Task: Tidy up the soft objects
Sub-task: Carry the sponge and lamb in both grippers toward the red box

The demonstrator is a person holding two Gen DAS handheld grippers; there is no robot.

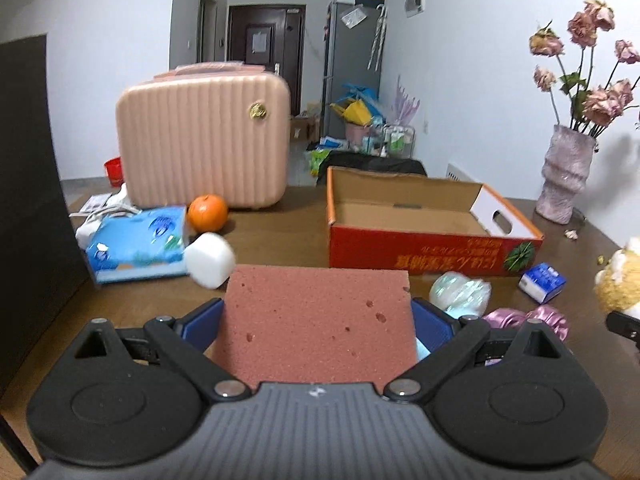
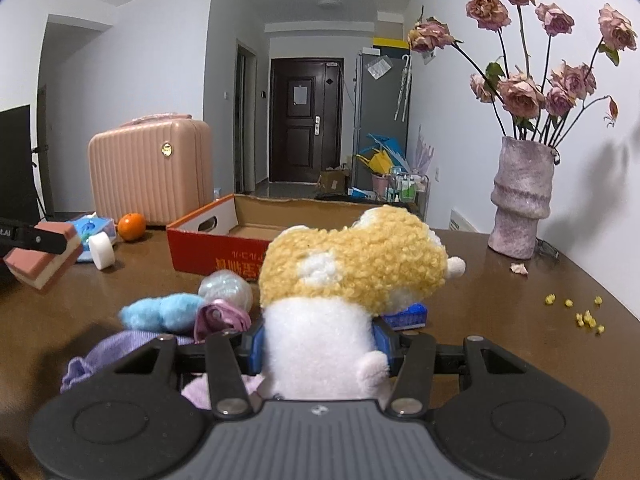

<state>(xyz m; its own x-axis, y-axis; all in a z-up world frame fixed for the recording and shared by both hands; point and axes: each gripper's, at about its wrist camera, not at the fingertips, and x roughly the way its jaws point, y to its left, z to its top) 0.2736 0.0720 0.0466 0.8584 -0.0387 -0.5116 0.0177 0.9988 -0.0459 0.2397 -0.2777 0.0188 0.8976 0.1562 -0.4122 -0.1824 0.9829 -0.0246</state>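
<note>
Tabletop (image 1: 280, 236) stretches brown and mostly bare between the pink suitcase (image 1: 204, 140) at the far edge and the open red carton (image 1: 420, 224), whose near wall faces both tools. The right gripper (image 2: 320, 344) clamps narrowly on the white body of a yellow plush toy (image 2: 352, 264), held above the table before the carton. The left gripper (image 1: 318, 320) squeezes a pink sponge (image 1: 320, 320) between widely spread blue pads, near the carton's left corner

The sponge (image 1: 316, 320) hides its claw's (image 1: 318, 316) pad faces; the plush toy (image 1: 618, 280) is cut off at the frame's edge.
</note>
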